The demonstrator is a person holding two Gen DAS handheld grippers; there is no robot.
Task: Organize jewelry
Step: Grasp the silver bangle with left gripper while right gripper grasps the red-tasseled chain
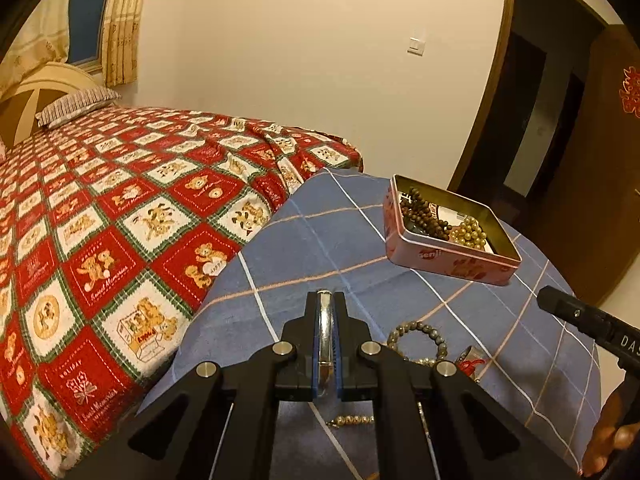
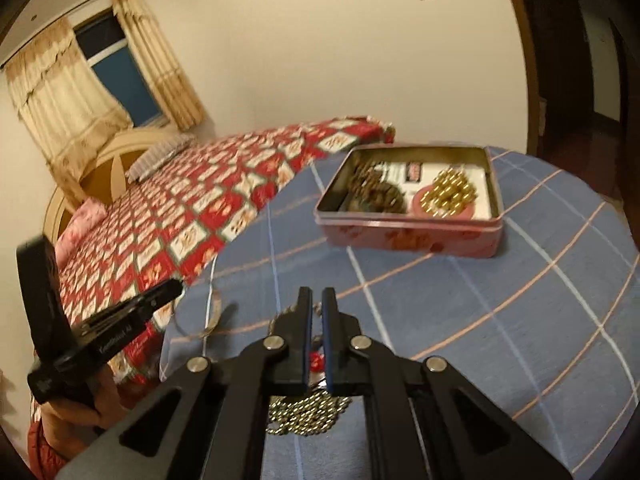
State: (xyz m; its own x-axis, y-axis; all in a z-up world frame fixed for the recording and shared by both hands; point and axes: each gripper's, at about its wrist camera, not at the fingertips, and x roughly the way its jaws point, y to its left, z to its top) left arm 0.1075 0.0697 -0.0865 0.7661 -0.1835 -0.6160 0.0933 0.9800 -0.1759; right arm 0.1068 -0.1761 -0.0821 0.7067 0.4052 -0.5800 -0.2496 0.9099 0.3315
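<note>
Two closed tools over loose jewelry, with a drop or a snag the likely trouble.

Left tool [image 1: 327, 334] clamped tight on a silver metal bangle [image 1: 325, 320], held edge-on above the blue checked cloth of the bench [image 1: 320, 232]; smooth, thin metal, so likely to slip or swing out if tilted on the way to the pink rectangular tin [image 1: 440, 258], well apart at the far side. Right tool [image 2: 317, 332] closed to a narrow slit above a heap of gold bead chain [image 2: 308, 416]; cannot tell whether any strand is caught. Risk of dragging chain along, tangling with the grey bead bracelet [image 1: 418, 330] nearby, or sliding off the bench edge. Already in the tin: brown bead strand [image 1: 424, 214] and gold beads [image 1: 468, 234].
</note>
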